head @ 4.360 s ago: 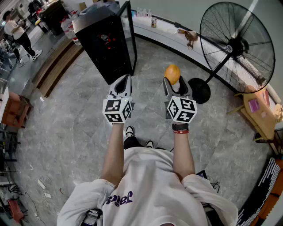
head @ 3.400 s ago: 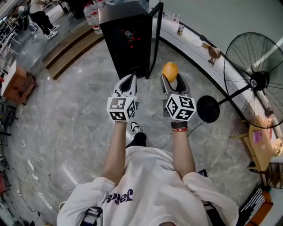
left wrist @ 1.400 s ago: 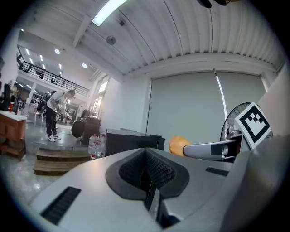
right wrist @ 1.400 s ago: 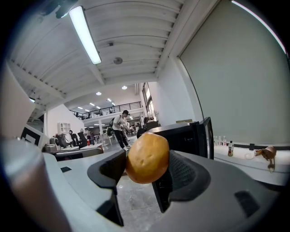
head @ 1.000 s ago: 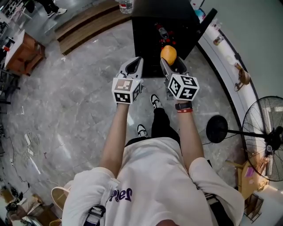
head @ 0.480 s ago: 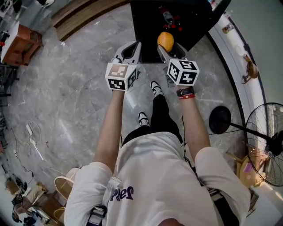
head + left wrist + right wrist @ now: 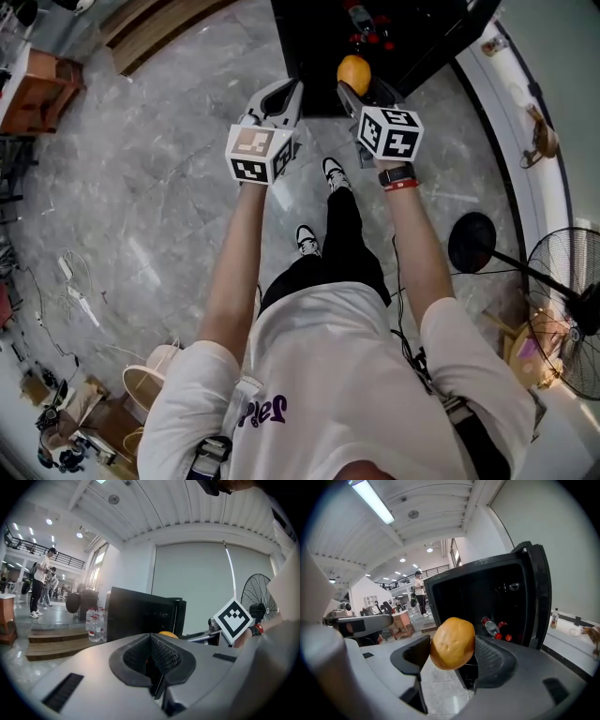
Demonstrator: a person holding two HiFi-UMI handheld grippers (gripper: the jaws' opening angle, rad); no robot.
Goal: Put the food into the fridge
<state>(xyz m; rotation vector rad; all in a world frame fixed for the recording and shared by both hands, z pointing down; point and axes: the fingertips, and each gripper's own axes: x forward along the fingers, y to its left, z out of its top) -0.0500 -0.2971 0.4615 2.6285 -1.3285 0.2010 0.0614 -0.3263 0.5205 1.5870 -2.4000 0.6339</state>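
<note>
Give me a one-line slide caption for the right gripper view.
Right gripper holds a round orange food item before the open black fridge.

Right gripper holding an orange fruit before the open black fridge, left gripper alongside, grey marble floor below

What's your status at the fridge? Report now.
Left gripper shut, empty. Right gripper shut on round orange fruit. Black fridge ahead, door open; red-capped bottles inside, nothing seen blocking.
</note>
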